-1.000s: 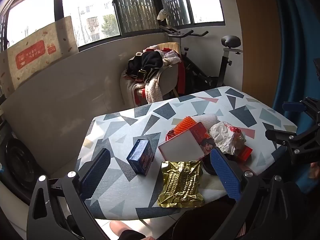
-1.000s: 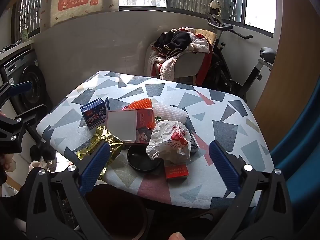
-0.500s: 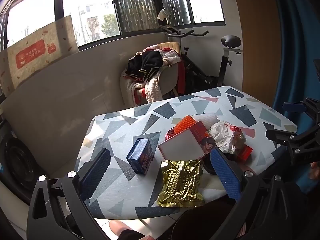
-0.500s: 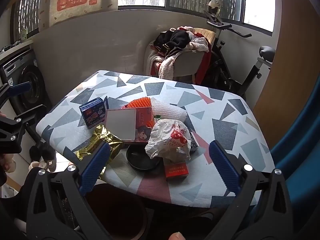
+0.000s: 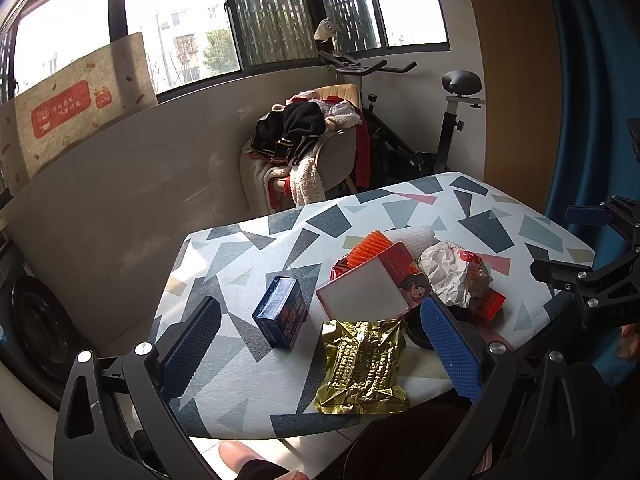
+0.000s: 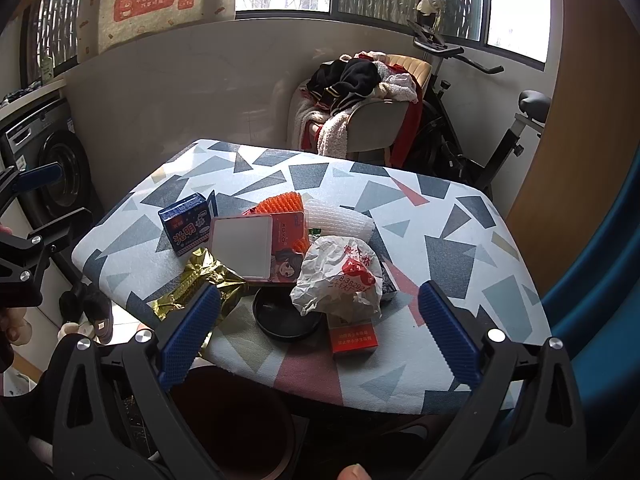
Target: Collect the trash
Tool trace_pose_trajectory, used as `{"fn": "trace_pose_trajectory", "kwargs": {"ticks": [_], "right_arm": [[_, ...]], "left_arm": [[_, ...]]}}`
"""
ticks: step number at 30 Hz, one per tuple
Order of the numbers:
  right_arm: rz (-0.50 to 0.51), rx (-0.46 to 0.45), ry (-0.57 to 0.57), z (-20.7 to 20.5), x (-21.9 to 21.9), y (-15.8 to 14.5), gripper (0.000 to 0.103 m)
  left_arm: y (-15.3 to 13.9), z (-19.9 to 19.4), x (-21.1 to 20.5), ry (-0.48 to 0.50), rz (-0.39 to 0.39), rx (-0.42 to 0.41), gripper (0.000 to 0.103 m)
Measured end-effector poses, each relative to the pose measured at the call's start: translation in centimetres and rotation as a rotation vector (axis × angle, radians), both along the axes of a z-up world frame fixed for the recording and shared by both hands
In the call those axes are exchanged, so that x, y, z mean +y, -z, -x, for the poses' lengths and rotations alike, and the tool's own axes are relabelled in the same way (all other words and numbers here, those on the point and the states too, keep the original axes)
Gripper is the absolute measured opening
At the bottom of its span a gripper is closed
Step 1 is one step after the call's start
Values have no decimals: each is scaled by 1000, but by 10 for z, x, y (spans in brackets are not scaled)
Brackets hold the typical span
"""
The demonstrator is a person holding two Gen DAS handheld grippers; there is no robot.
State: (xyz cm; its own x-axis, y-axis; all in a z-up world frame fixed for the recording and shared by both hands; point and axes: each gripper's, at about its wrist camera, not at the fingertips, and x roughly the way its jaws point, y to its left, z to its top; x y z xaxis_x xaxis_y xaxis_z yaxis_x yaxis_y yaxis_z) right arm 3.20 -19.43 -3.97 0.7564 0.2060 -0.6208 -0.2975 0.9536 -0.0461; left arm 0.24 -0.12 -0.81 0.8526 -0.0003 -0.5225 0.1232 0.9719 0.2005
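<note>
Trash (image 6: 335, 280) litters a patterned table (image 6: 452, 220) near a clothes-heaped chair (image 6: 372, 120)

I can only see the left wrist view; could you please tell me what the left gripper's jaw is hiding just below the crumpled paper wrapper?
Observer: A black round dish, tucked partly under the crumpled paper wrapper.
Operator: And the small red box beside it?
Observer: The red box lies flat at the wrapper's near edge, printed face up.
Operator: Is a bin close by?
Observer: Yes, a dark round bin stands open just below the near edge of the table.
</note>
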Motion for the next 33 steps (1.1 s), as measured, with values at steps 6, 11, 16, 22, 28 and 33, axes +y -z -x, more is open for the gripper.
{"fn": "trace_pose_trajectory", "kwargs": {"ticks": [6,11,16,22,28,33], "right_arm": [[-1,1,2,0,-1,0,97],[-1,1,2,0,0,0,97],[-1,2,2,0,0,0,97],[-4,1,2,-1,1,-2,97],[-2,4,0,2,0,2,97],[-2,2,1,2,0,2,97]], "left_arm": [[-3,2,0,-2,1,0,98],[-3,2,0,-2,2,0,98],[-2,2,0,-3,2,2,98],[1,-1,1,-3,5,6,98],[-3,3,2,-3,1,1,98],[-2,3,2,-2,4,2,98]]}}
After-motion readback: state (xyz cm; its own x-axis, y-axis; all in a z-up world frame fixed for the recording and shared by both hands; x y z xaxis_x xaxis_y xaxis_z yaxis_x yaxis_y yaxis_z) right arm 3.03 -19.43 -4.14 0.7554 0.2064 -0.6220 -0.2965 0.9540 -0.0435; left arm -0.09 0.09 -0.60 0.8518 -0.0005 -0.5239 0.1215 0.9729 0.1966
